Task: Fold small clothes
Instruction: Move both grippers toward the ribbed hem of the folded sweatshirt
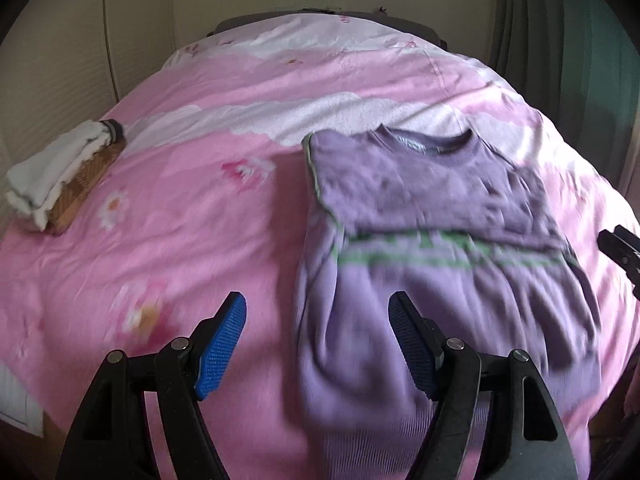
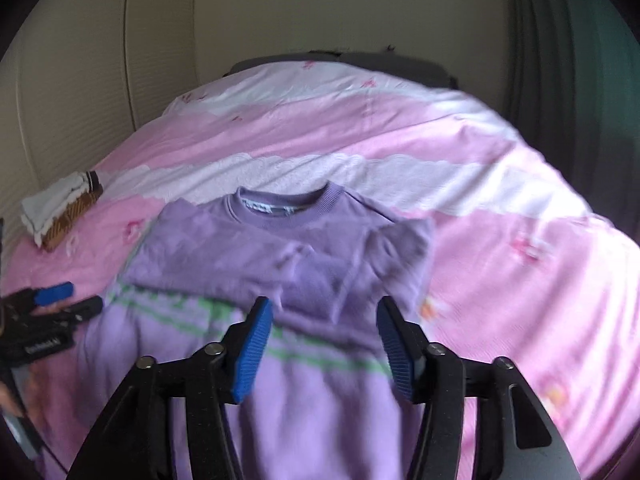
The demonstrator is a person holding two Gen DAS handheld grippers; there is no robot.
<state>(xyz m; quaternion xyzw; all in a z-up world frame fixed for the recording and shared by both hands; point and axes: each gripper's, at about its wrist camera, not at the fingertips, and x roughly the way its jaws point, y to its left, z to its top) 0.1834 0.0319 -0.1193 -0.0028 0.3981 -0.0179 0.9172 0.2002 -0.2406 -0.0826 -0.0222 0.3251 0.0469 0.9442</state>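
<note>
purple sweatshirt (image 2: pixel 280 248) on bed, beneath open right gripper (image 2: pixel 324 344)

A lilac sweatshirt (image 2: pixel 280 264) is seen, crossed by a green band, with a darker purple ribbed collar above the band. The bed cover (image 1: pixel 192 208) under the sweatshirt is patterned in pink with white scalloped stripes and scattered white daisies. Left of the sweatshirt, a white folded garment (image 1: pixel 52 172) is laid on a tan checked one (image 1: pixel 86 188). Black frames and blue ribbed pads are shown on the left claw (image 1: pixel 316 344) and the right claw (image 2: pixel 324 344). Beyond the sweatshirt, a cream wall (image 2: pixel 300 12) is seen
</note>
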